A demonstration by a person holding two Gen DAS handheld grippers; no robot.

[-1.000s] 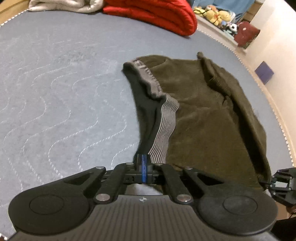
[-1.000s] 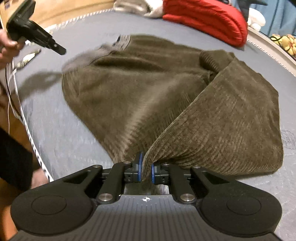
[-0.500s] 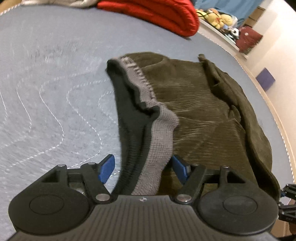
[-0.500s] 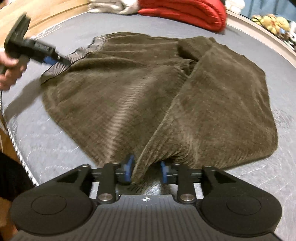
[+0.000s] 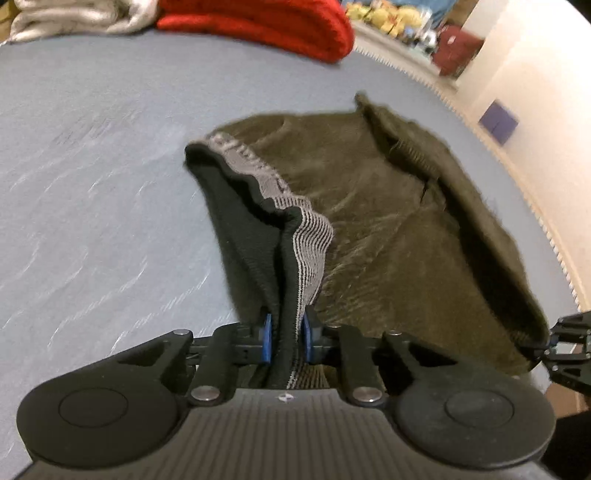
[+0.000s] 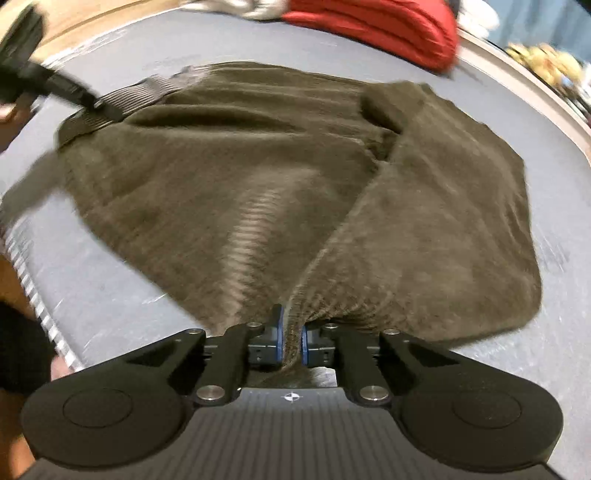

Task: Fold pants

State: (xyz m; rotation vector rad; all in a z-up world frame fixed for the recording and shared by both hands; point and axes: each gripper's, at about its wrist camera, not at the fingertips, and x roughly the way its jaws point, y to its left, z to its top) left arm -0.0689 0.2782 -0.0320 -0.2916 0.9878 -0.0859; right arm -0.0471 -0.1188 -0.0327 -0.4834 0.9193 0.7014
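Note:
Dark olive corduroy pants [image 5: 388,221] lie folded over on a blue-grey quilted mattress [image 5: 92,184]. My left gripper [image 5: 286,338] is shut on the grey striped waistband [image 5: 310,251], which rises bunched between the blue pads. My right gripper [image 6: 291,341] is shut on a fold edge of the pants [image 6: 258,177] at their near side. The left gripper also shows in the right wrist view [image 6: 85,98] at the waistband. The right gripper shows at the right edge of the left wrist view [image 5: 569,343].
A folded red blanket [image 5: 266,26] and a pale cloth [image 5: 74,14] lie at the far end of the mattress. Stuffed toys [image 5: 384,14] sit beyond it. The mattress edge [image 6: 33,280] runs close by on the left of the right wrist view.
Both grippers opened half a second ago and have shut again, the left on the waistband, the right on the fold edge. The pants lie more spread out.

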